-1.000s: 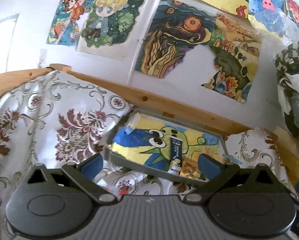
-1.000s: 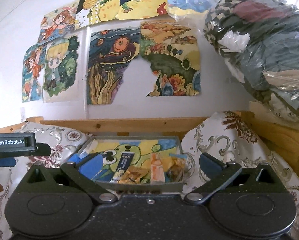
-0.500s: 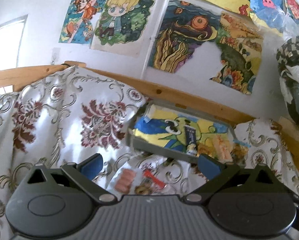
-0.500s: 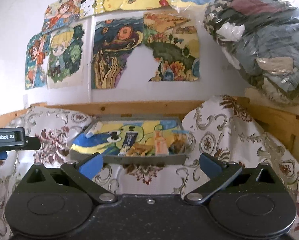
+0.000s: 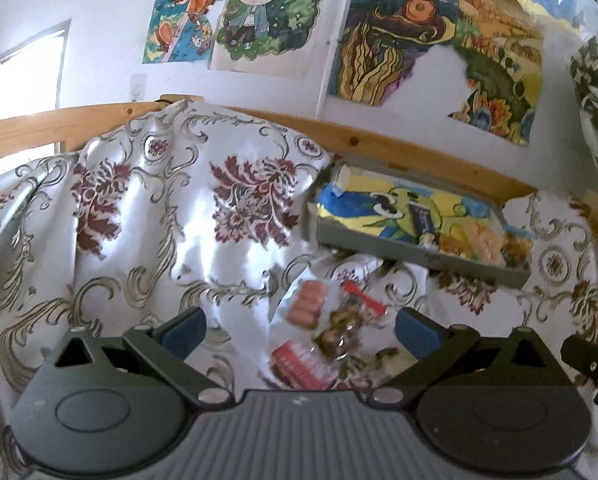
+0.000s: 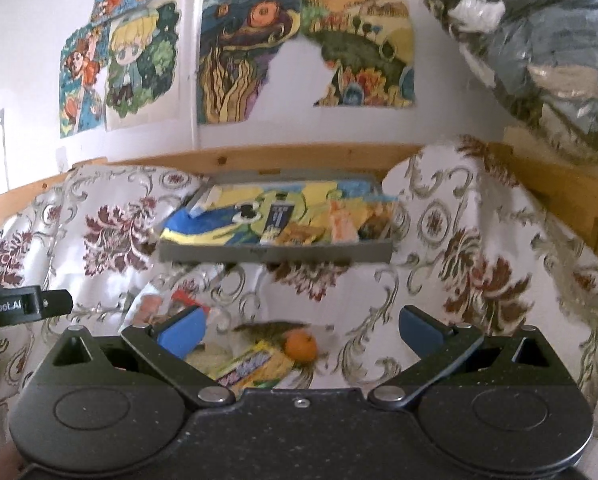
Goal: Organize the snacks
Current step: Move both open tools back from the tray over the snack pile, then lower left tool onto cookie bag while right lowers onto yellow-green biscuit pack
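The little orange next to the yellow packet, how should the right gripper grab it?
Grip the orange across its round middle, coming down from above with one of the fingers on each side. It sits loose on soft cloth, touching the yellow packet, so a wide-open right gripper probably fits best.

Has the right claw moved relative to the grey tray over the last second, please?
Yes. The right claw has pulled back and tipped down: the grey tray now sits higher and farther off in the right wrist view, and loose snacks show between the open fingers.

snack packets (image 5: 331, 328) before tray (image 5: 415, 250), on cloth (image 5: 147, 216)
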{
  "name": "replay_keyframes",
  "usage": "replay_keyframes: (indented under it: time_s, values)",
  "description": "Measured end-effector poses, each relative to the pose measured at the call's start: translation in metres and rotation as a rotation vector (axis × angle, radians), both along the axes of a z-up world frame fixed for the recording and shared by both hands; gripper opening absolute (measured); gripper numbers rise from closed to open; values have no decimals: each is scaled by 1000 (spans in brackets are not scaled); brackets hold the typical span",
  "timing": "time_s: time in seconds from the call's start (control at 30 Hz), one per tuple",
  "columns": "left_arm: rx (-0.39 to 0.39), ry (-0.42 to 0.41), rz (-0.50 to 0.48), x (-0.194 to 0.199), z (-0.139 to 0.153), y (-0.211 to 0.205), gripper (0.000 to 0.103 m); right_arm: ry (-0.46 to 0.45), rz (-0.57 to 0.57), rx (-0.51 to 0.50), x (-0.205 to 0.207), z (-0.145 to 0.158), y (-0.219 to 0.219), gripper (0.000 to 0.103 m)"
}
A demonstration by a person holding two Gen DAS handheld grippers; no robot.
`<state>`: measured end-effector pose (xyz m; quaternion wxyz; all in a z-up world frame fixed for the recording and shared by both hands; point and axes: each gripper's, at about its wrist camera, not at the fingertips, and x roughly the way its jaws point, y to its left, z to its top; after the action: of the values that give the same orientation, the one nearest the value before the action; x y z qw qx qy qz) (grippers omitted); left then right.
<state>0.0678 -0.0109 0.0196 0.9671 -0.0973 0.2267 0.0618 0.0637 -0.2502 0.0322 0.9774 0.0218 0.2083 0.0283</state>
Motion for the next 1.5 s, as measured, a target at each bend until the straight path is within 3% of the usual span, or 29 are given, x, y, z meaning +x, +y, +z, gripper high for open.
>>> replay_keyframes:
  time_s: [0.53, 1.5]
  values:
    - [45, 93, -28, -9, -24, 1, 103, 147, 53, 0, -2, -24, 21, 102]
    - [70, 150, -55, 12, -38, 4, 103, 232, 86, -33, 15, -44, 33, 102]
